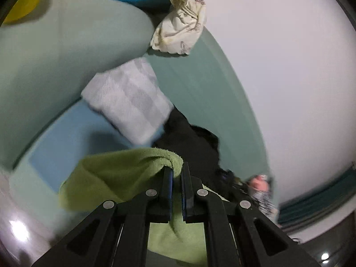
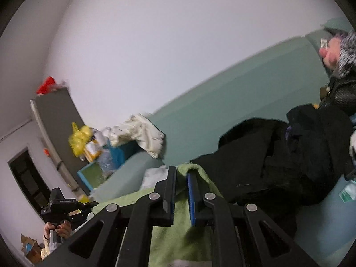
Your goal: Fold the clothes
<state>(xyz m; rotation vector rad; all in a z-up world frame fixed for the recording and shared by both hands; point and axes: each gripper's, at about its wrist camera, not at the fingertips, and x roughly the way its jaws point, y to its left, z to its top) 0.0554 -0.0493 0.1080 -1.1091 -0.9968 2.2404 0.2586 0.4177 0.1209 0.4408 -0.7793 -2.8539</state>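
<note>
A green towel hangs in front of a pale green sofa. My left gripper is shut on its folded top edge, with cloth draping below the fingers. In the right wrist view the same green towel lies between and under my right gripper, whose jaws are pinched on its edge with a narrow gap. The other gripper, held in a hand, shows at the lower left of that view.
A folded white cloth lies on a blue cover. A black clothes pile sits on the sofa seat. A cream garment hangs over the sofa's arm. Yellow bag, blue box and a grey cabinet stand beyond.
</note>
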